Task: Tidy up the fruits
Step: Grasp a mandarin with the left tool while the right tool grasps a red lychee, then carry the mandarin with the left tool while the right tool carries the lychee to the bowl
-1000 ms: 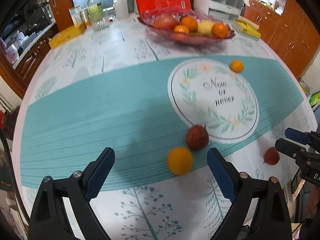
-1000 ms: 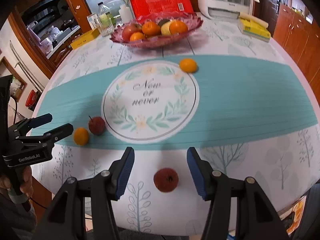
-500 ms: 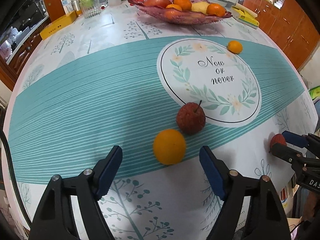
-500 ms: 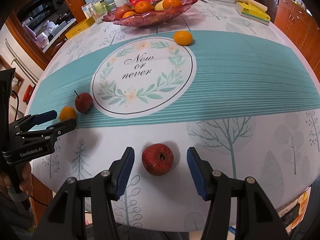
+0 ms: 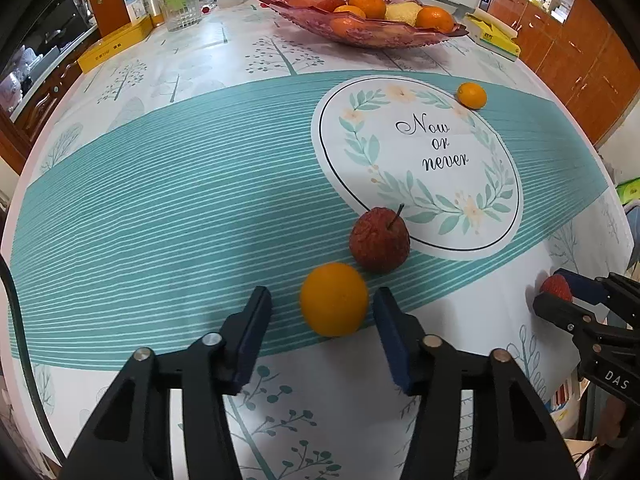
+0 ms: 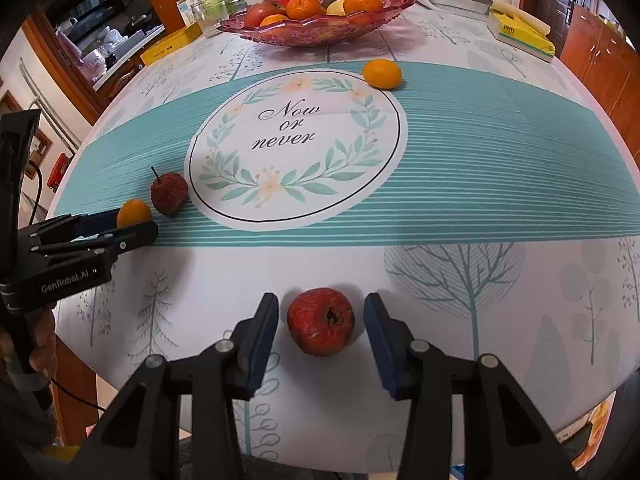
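My left tool [image 5: 322,322] stood apart around an orange [image 5: 334,299] on the desk [image 5: 160,200]; my right tool [image 6: 320,322] stood apart around a red apple [image 6: 321,321]. Closing off-centre could have rolled either fruit out ahead, the apple toward the near desk edge.

Orange [image 5: 334,299] beside wrinkled red fruit [image 5: 379,239]; red apple [image 6: 321,321] apart.

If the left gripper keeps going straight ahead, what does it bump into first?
The left gripper would meet the orange first; it already sits between the open fingers. Just beyond lies the wrinkly red fruit with a stem, probably next.
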Tool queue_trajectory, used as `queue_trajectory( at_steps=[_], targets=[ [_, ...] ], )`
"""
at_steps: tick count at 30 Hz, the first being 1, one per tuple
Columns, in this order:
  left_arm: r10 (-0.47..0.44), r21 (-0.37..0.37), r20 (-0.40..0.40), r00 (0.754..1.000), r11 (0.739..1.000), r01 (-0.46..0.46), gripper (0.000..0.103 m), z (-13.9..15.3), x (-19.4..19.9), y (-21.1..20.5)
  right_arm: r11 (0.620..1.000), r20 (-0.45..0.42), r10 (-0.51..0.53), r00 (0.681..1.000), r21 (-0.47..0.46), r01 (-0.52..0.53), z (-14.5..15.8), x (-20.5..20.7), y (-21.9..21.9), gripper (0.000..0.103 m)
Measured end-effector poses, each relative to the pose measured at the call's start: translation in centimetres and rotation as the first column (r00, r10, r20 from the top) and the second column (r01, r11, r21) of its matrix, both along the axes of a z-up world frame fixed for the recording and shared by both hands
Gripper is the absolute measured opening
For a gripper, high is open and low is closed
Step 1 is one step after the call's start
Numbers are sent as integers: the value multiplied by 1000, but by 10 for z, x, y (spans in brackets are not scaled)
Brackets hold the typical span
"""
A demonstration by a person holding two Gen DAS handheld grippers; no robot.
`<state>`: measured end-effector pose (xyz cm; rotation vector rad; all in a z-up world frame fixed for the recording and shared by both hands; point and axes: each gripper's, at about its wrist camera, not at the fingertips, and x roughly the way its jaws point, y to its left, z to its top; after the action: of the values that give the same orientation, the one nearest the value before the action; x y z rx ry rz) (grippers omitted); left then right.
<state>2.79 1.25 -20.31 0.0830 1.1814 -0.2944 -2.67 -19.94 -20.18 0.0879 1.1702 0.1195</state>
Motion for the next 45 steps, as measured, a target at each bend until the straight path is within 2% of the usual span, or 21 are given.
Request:
queue_trajectory(
  at_steps=[6, 10, 17, 22, 29, 36, 41, 45],
  targets=[
    [11, -19, -10, 1000, 1000, -11, 41, 1, 1, 4, 1000, -1, 12, 1000, -2, -12, 0, -1, -1, 37],
    [-1, -40, -19, 1000, 999, 0, 30, 2, -1, 2, 999, 0, 38, 999, -20, -38, -1, -3, 3, 32],
    [-25, -38, -21, 999, 999, 24, 29, 5, -6, -3, 998, -1, 52, 999, -39, -52, 3, -4, 8, 31],
    [-48, -42, 0, 999, 998, 48, 29, 21, -12, -8, 997, 28, 62, 998, -52, -60, 19, -3, 11, 31],
    [-75, -68, 74, 994, 994, 80, 29, 64, -11, -15, 996, 94, 74, 993, -61, -68, 57, 5, 10, 31],
    [-80, -97, 180, 980, 990, 99, 29, 120, 6, -19, 992, 202, 99, 974, -101, -80, 112, 26, 9, 31],
    [-85, -101, 259, 962, 988, 115, 29, 166, 23, -25, 987, 272, 122, 954, -132, -88, 160, 50, 3, 31],
    [-97, -68, 339, 936, 990, 127, 29, 207, 42, -29, 982, 333, 148, 931, -158, -99, 207, 77, -10, 31]
  ],
)
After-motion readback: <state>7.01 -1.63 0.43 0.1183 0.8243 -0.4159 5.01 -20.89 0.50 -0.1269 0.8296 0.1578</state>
